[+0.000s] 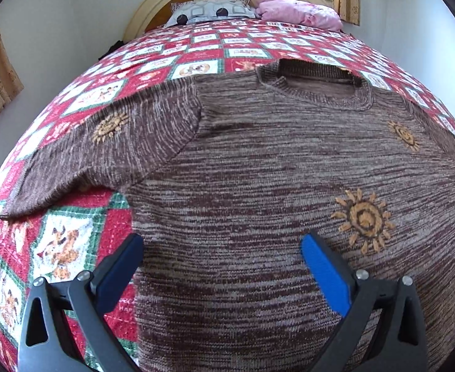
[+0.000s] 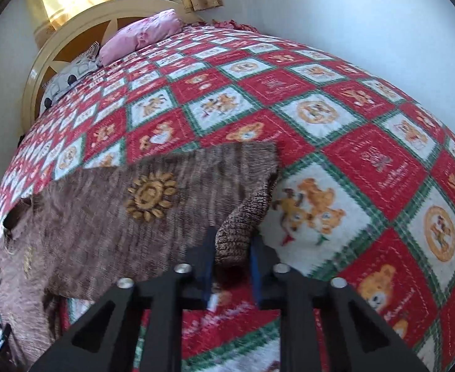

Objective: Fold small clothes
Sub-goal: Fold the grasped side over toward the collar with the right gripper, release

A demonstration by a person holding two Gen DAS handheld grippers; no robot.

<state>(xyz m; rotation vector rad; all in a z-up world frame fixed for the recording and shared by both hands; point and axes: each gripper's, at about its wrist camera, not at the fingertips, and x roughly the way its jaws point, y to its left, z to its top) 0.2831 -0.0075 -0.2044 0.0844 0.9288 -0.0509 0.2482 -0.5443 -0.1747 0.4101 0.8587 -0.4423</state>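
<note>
The right gripper [image 2: 232,248] is clamped on the ribbed cuff [image 2: 238,235] of the brown marled knit sweater [image 1: 258,161], which lies flat on the red, green and white checked quilt [image 2: 336,108]. The bite looks shallow; a quick pull may slip the cuff free. The left gripper [image 1: 222,254] hangs with jaws apart over the sweater's lower body, pinning nothing, so the garment may drag. Beyond, the far sleeve [image 1: 103,142] could bunch.

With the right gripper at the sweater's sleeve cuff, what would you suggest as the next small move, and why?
Probably lift the cuff a little and carry it inward over the sweater body. The right gripper is shut on the cuff, the sleeve lies out on the quilt, and the left gripper hovers open above the body, gripping nothing.
</note>
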